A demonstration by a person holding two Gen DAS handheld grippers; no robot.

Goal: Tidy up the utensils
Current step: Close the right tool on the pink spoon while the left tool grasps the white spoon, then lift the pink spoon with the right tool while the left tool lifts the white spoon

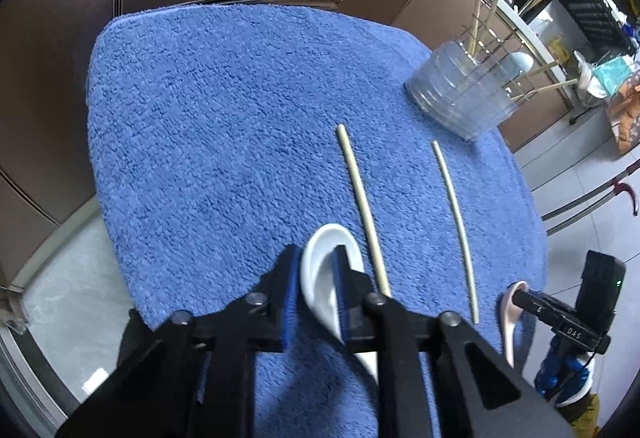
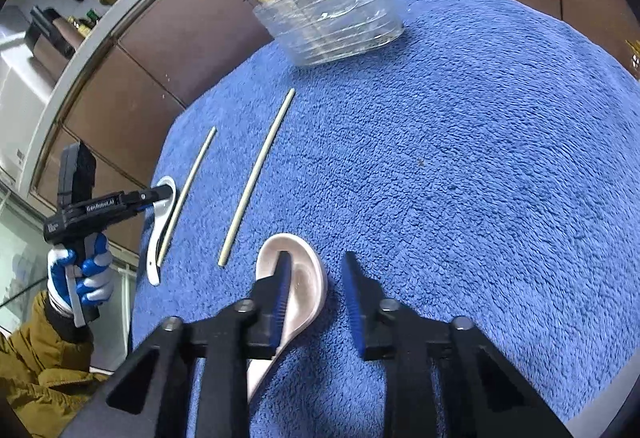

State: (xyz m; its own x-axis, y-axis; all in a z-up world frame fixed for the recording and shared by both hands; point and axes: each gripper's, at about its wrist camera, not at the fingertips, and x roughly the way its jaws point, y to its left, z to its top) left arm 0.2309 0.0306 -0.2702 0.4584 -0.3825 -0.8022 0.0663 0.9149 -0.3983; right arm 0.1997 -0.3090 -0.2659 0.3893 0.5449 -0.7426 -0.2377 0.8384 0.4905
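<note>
Spoons first: white spoon pinched by left hand-held gripper. Pink spoon straddled on one rim, right hand-held gripper gaping. Squeeze fully, then lift level toward holder.

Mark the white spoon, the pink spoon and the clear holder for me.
white spoon [image 1: 320, 258]: left wrist view, on its bowl.
pink spoon [image 2: 306, 278]: right wrist view, on its bowl.
clear holder [image 2: 340, 26]: right wrist view, on its front wall.

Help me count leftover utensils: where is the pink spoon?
The pink spoon lies on the blue towel's near edge, between the right hand-held gripper's fingers, right of two loose chopsticks.
</note>
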